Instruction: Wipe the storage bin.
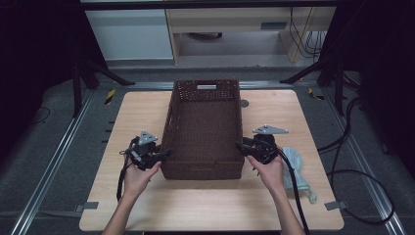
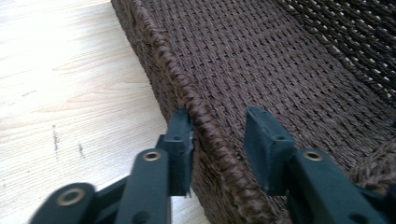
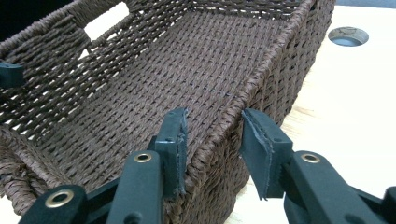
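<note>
With the brown wicker basket (image 1: 205, 129) on the tabletop (image 1: 142, 112), my left fingers (image 2: 180, 140) and right fingers (image 3: 173, 140) straddle its opposite side rims, open and not yet clamped; closing both should come before any lift.

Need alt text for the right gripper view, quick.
The right gripper straddles the rim of a brown woven basket, one jaw inside, one outside, a gap showing at the outer jaw. Pale wooden table beyond.
</note>
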`<move>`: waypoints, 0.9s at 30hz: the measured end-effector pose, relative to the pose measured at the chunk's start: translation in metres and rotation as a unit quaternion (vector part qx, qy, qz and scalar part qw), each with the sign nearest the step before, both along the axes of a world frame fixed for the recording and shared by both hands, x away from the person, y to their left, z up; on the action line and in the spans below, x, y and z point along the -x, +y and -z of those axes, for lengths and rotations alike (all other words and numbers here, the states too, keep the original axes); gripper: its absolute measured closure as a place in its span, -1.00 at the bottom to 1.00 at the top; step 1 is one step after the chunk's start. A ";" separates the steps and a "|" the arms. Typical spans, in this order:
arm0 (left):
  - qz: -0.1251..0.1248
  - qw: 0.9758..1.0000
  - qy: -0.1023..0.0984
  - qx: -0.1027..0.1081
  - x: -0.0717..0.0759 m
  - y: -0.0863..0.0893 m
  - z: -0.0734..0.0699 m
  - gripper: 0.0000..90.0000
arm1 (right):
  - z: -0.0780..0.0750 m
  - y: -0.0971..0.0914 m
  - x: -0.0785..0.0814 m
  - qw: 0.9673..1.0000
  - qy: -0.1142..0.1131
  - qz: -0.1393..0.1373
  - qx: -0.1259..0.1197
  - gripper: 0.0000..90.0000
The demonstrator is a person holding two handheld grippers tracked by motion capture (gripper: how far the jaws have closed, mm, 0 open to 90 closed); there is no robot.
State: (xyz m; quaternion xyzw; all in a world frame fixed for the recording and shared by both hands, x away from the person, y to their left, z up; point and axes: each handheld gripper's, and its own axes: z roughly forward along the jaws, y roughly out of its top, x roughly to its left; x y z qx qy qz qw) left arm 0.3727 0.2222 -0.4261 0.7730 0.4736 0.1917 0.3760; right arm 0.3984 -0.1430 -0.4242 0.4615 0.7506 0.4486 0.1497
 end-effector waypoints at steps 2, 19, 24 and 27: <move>-0.003 1.000 -0.009 -0.004 0.002 0.000 -0.001 0.27 | -0.001 0.001 0.001 1.000 0.004 0.002 0.001 0.38; -0.029 0.999 -0.010 0.011 0.006 0.008 -0.008 0.54 | -0.005 0.003 0.015 1.000 0.003 0.002 0.004 0.25; -0.034 0.999 -0.010 0.014 0.002 0.012 -0.008 0.58 | -0.009 0.003 0.004 1.000 -0.007 0.011 0.004 0.17; -0.036 0.999 -0.011 0.014 0.001 0.013 -0.008 0.59 | -0.007 0.002 -0.006 1.000 -0.006 0.023 -0.009 0.14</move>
